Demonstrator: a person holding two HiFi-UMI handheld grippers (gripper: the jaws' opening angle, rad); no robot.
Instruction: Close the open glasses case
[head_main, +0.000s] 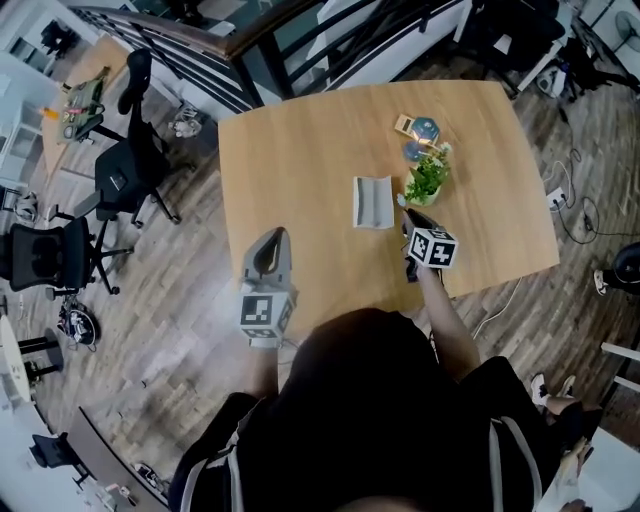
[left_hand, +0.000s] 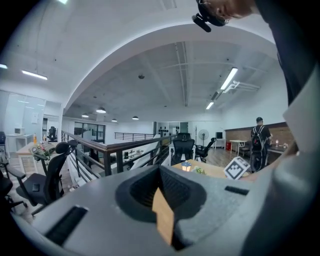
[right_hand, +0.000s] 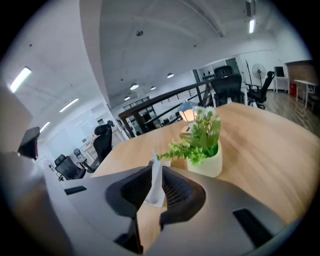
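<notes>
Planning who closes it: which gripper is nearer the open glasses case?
The right gripper, its tip beside the glasses case and the potted plant; the left gripper is farther off, near the table's left edge.

— How many things are on the single table (head_main: 300, 150)?
— One glasses case (head_main: 373, 201) and one potted plant (head_main: 427, 178). The small items (head_main: 418, 130) above it are too tiny to count.
— Grippers?
— Two: left gripper (head_main: 274, 234), right gripper (head_main: 408, 213).
— Chairs?
— Two at frame left: upper office chair (head_main: 125, 178), lower office chair (head_main: 48, 256).
</notes>
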